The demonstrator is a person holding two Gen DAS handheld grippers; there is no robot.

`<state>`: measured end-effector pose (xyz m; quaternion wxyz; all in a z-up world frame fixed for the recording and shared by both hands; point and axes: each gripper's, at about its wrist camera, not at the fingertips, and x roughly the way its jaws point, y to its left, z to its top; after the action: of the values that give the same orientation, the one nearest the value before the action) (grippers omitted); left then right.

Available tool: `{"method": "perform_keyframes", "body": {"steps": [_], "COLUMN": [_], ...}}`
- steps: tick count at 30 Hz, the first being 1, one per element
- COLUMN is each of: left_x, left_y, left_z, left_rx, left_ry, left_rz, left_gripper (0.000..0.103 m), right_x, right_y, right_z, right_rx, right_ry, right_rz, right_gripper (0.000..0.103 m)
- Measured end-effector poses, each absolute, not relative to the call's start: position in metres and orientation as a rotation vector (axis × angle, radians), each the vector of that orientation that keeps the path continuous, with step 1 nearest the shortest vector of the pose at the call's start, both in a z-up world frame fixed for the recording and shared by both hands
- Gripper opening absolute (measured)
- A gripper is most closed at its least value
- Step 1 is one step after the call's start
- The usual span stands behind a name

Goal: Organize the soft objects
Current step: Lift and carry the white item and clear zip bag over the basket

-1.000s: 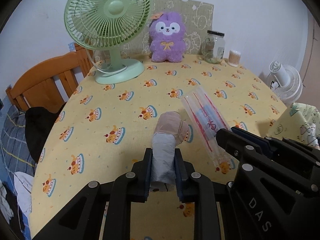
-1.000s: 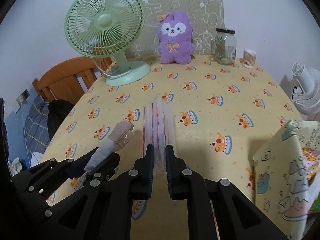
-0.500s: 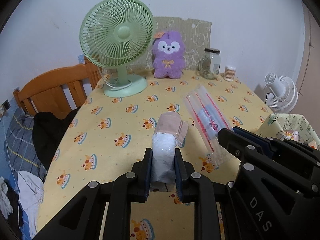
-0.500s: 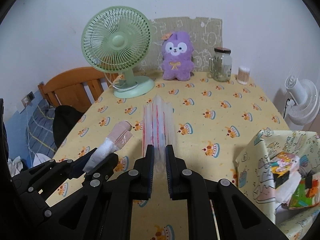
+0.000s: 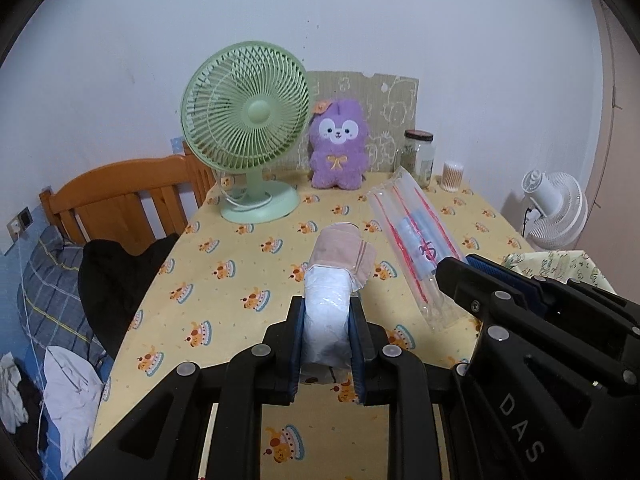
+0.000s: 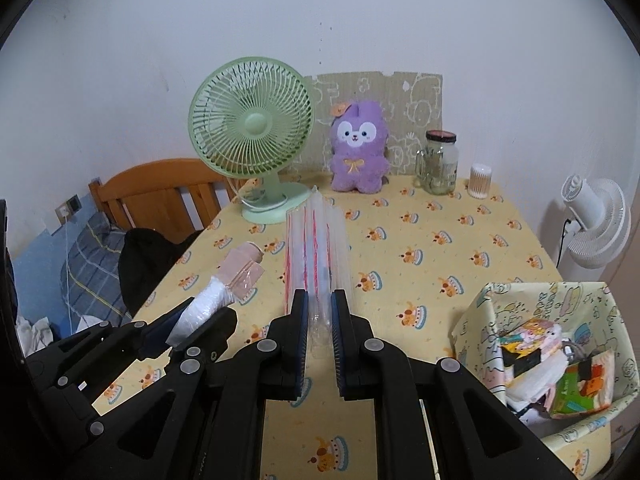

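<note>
My left gripper is shut on a rolled soft bundle, white at the near end and pink-beige at the far end, held above the table. The bundle also shows in the right wrist view. My right gripper is shut on a long clear plastic packet with red lines, also held above the table; it shows in the left wrist view to the right of the bundle. A patterned fabric bin holding several soft packs stands at the lower right.
The table has a yellow cloth with cake prints. At the back stand a green fan, a purple plush, a glass jar and a cotton-swab pot. A wooden bed headboard is left, a white fan right.
Both grippers have risen and pulled back from the table with their loads. The fabric bin has come into the right wrist view.
</note>
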<state>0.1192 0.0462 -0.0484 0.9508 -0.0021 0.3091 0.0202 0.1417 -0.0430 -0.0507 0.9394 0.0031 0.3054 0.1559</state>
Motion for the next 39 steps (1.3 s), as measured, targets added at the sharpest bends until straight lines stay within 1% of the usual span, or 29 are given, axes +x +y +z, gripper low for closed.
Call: {"method": "perform_keyframes", "body": {"steps": [19,39], "left_x": [0.098,0.099], "left_y": [0.014,-0.040], "left_z": [-0.019,-0.008], "left_rx": [-0.004,0.016], "left_ry": [0.555,0.524], "left_rz": [0.017,-0.039], "left_gripper": [0.019,0.019], "right_x": [0.116,0.107], "right_y": [-0.080,-0.138], "right_z": [-0.017,-0.004], "right_rx": [0.027,0.053], "right_ry": [0.560,0.522], "right_rz": [0.301,0.247], "right_gripper": [0.014,0.014]}}
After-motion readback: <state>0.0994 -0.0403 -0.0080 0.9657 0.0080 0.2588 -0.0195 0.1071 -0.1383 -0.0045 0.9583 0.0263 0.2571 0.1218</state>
